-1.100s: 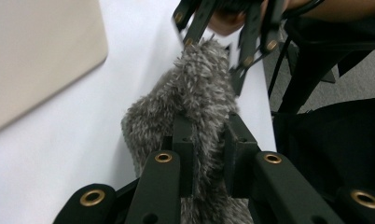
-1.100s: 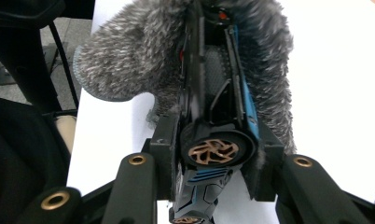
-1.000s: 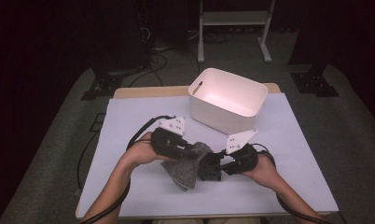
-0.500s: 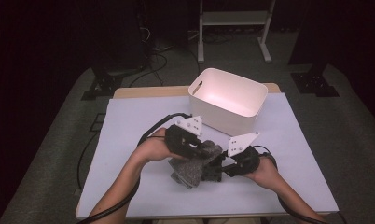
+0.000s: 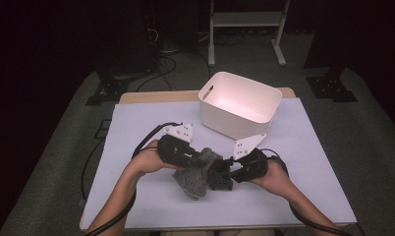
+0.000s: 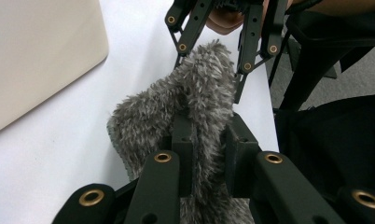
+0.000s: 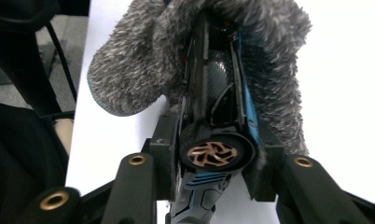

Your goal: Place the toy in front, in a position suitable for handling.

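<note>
A grey fuzzy cloth cover (image 5: pixel 191 176) hangs between my two grippers, low over the white table (image 5: pixel 136 123). My left gripper (image 5: pixel 204 160) is shut on a fold of the cloth (image 6: pixel 195 98), which runs between its jaws (image 6: pixel 209 140). My right gripper (image 5: pixel 224 173) is shut on a black device with blue trim (image 7: pixel 217 107), whose round end with a copper-coloured disc faces the camera. The fuzzy cloth (image 7: pixel 129 70) wraps over the device's far end. In the left gripper view the right gripper (image 6: pixel 223 37) sits just beyond the cloth.
A white plastic bin (image 5: pixel 239 103) stands open at the back of the table, right of centre; its side (image 6: pixel 36 56) is near in the left gripper view. Cables trail from both grippers. The table's front edge lies close under the forearms.
My left gripper swung right toward the bin with the cloth, then came back left. The right gripper has stayed almost in place with the device.
</note>
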The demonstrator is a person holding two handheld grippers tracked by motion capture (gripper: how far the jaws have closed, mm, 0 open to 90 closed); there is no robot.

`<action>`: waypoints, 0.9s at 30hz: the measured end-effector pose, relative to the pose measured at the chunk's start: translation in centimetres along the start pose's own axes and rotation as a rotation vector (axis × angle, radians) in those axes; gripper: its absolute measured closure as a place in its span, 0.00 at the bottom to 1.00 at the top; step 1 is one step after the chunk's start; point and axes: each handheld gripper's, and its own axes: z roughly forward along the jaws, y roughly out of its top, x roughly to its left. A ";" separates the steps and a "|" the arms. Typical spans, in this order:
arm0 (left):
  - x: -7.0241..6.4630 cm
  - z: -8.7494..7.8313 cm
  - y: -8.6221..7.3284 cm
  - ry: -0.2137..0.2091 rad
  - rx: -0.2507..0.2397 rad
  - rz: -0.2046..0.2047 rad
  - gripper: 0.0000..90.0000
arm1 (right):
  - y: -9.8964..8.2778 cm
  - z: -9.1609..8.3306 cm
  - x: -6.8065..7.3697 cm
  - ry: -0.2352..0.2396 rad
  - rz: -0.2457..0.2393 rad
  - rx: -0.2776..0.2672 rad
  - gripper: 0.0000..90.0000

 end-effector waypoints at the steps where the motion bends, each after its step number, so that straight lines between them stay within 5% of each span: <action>1: -0.1 0.0 0.0 -0.007 -0.002 0.001 0.86 | 0.0 0.1 0.0 -0.013 -0.006 0.014 0.60; 5: -0.2 0.2 0.1 -0.015 -0.011 0.008 0.86 | -0.8 1.1 0.0 -0.006 0.015 0.069 0.54; 21: -0.5 -1.6 -0.1 0.017 0.002 0.020 0.86 | 0.8 3.6 0.0 0.036 0.009 0.030 0.61; 27: -0.3 -1.3 -0.6 0.010 -0.027 0.003 0.86 | 1.6 2.5 0.1 0.023 0.012 0.025 0.52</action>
